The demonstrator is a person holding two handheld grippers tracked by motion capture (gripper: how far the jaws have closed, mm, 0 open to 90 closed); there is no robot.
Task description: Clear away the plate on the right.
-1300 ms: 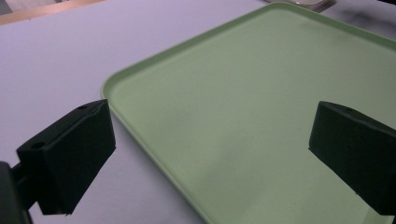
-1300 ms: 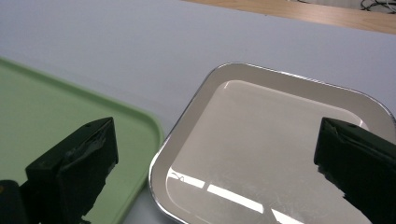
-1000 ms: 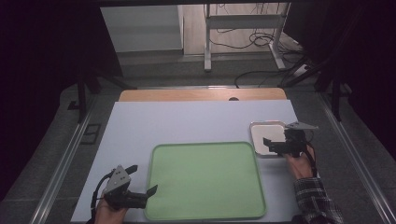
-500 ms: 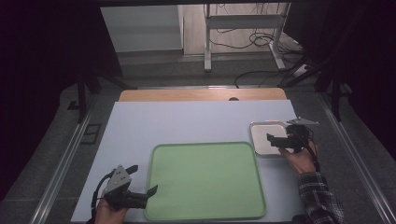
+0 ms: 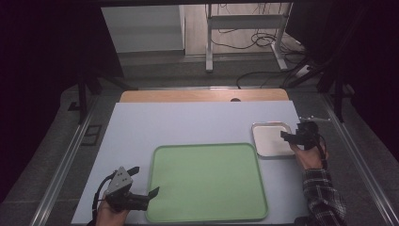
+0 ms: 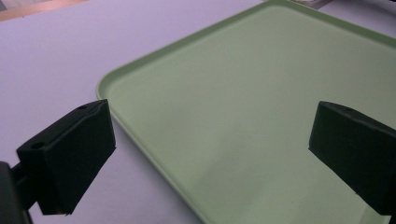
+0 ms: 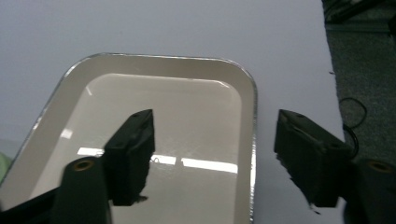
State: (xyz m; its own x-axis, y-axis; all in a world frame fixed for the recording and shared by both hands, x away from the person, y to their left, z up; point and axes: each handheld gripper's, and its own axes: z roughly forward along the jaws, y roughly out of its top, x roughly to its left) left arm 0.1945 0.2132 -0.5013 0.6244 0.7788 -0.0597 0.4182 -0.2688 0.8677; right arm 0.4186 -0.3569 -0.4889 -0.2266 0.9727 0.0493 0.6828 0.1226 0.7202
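Down at the left, the left gripper (image 5: pixel 148 197) sits by the near left corner of the big green tray (image 5: pixel 207 181), jaws wide open with nothing between them, and it has not moved. Over at the right, the right gripper (image 5: pixel 288 136) has slid sideways and its jaws have just been closing. They now stand either side of the right rim of the small metal tray (image 7: pixel 254 121), not yet pinching it, so I think a grab is coming.
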